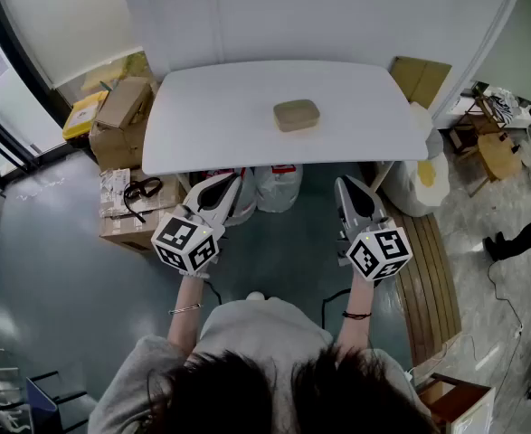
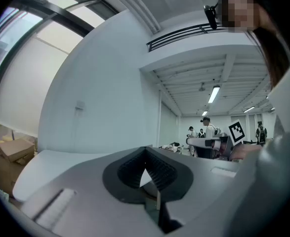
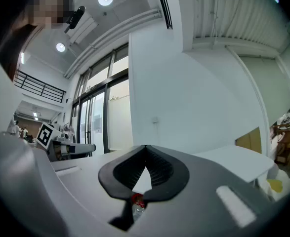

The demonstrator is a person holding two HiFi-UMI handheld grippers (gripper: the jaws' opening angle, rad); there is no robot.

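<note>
Seen from above, a person stands at the near edge of a white table (image 1: 211, 107) with rounded corners, holding one gripper in each hand. The left gripper (image 1: 232, 182) and the right gripper (image 1: 346, 184) are both held low in front of the table's near edge, side by side and well apart, pointing toward it. In the left gripper view, that gripper's (image 2: 145, 150) two dark ribbed pads meet at the tip, clenched together with nothing between them. The right gripper view shows the same for its gripper (image 3: 145, 147): pads pressed tip to tip, gripping nothing. A tan block with rounded corners (image 1: 297, 115) lies flat near the middle of the table, alone, well apart from both grippers. Under the table stand pale plastic containers (image 1: 278, 186). Cardboard boxes (image 1: 122, 108) are stacked on the floor at the table's left end, and a slatted wooden bench (image 1: 428, 265) runs along the right.
</note>
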